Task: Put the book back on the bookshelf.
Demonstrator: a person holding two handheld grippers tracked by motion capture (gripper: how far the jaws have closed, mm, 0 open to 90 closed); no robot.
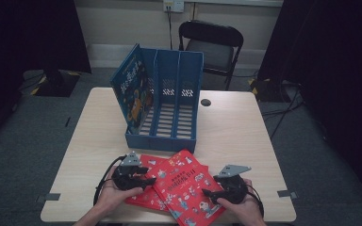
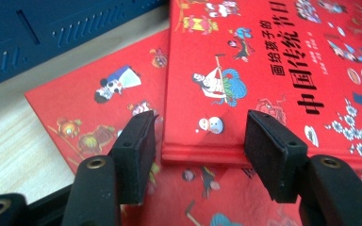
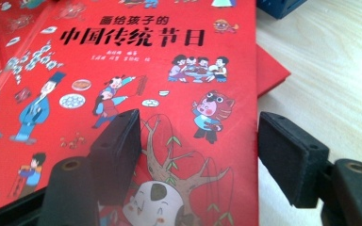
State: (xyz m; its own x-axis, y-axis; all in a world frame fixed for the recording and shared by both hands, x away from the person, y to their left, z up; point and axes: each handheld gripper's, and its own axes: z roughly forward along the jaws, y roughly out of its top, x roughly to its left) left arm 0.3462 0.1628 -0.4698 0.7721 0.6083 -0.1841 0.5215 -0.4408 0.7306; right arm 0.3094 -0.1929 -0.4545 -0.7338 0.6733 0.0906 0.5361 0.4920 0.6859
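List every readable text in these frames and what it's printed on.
"画给孩子的": small line on the top red hardcover picture book.
"中国传统节日": its large black title.
Small author line beneath: too small to read.
Yellow title on the blue book standing in the blue plastic file rack: blurred, unreadable.

Behind your desk [image 1: 245,122] there's a black folding chair [image 1: 212,44] against the pale wall [image 1: 122,23]. Grey carpet floor [image 1: 28,141], dark curtains [image 1: 28,33] both sides, pretty dim.
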